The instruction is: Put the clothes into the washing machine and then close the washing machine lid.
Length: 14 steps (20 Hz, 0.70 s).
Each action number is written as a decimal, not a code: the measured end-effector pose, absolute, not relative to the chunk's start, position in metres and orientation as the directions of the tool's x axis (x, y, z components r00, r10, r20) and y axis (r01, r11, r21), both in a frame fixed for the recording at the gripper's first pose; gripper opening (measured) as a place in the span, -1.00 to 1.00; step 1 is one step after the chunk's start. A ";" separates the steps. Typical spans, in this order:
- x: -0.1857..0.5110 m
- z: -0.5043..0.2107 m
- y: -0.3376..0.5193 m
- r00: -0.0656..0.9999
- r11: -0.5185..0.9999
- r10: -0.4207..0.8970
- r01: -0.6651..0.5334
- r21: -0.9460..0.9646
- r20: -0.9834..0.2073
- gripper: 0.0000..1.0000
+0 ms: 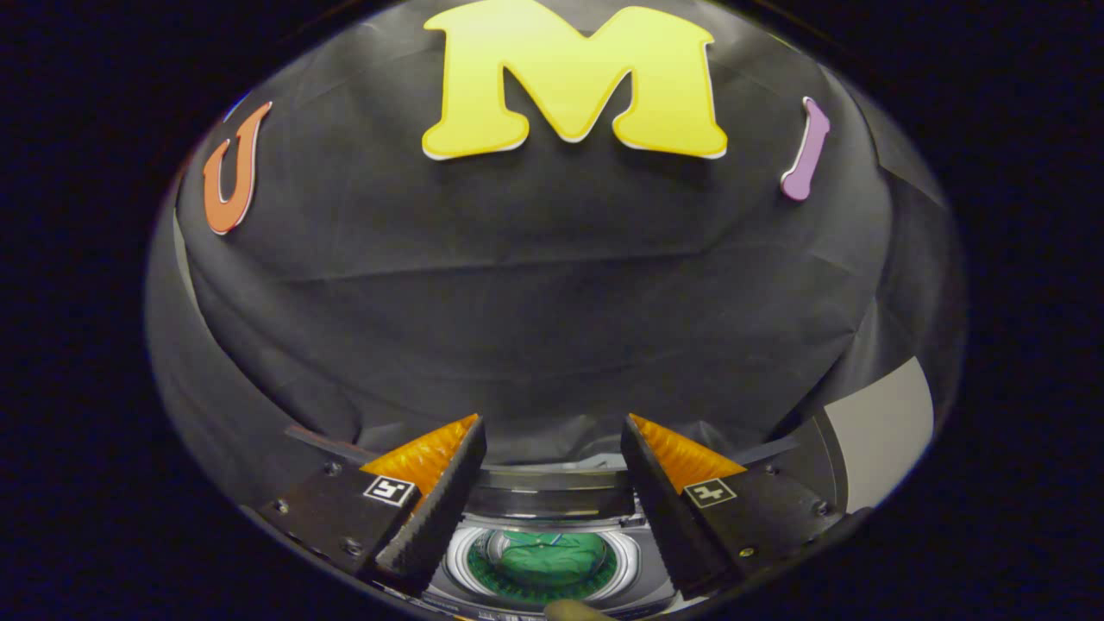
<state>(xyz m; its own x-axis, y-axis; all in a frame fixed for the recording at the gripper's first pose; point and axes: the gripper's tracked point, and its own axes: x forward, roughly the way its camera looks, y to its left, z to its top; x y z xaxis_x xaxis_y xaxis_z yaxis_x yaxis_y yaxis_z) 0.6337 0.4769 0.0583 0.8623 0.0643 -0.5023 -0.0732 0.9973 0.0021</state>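
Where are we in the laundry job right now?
Done: green clothes lie inside the washing machine drum, seen between the fingers. In hand: nothing; the gripper is open, its fingers apart above the opening. Left: the lid looks raised behind the drum, so closing it remains.

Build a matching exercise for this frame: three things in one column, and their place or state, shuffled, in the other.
Things:
1. tool
2. green garment
3. washing machine lid

Places or states:
A. lying inside the round drum, seen between the fingers
B. open, fingers spread apart with nothing held
C. raised behind the drum opening, not yet closed

Pairs: 1-B, 2-A, 3-C

The washing machine sits below the tool, and the garment rests in its drum, so the clothes step looks done while the lid step remains.
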 end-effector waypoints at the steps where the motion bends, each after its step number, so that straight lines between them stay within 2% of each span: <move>1: 0.633 0.059 0.477 0.866 0.998 0.060 -0.066 0.006 -0.496 0.97; 14: 0.583 0.053 0.472 0.938 0.994 0.099 -0.110 -0.017 -0.331 0.97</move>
